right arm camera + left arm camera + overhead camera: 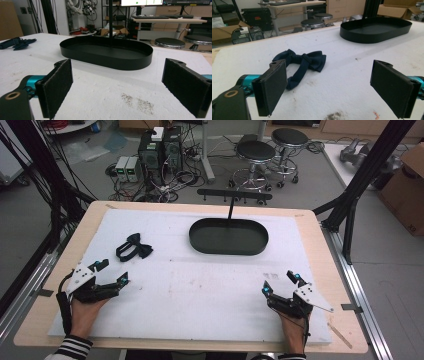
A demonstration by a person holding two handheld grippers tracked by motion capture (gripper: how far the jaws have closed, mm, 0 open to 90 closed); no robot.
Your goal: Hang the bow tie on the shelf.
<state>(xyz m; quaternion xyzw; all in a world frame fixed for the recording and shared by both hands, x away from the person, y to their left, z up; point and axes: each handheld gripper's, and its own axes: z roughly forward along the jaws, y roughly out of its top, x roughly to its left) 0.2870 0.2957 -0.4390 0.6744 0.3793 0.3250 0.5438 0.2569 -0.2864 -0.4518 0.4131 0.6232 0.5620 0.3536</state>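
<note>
Bench (320, 270), wooden, topped with a white foam sheet (200, 285): 1 black oval tray (228, 236) at the far centre, a black stand (234, 196) rising behind it; 1 dark navy bow tie (134, 246) lying flat at the left, well apart from the tray. Left claw (112, 272), jaws spread, holding nothing, rests near the bench's left front, just short of the bow tie. Right claw (282, 282), jaws spread, holding nothing, rests at the right front, facing the tray.
</note>
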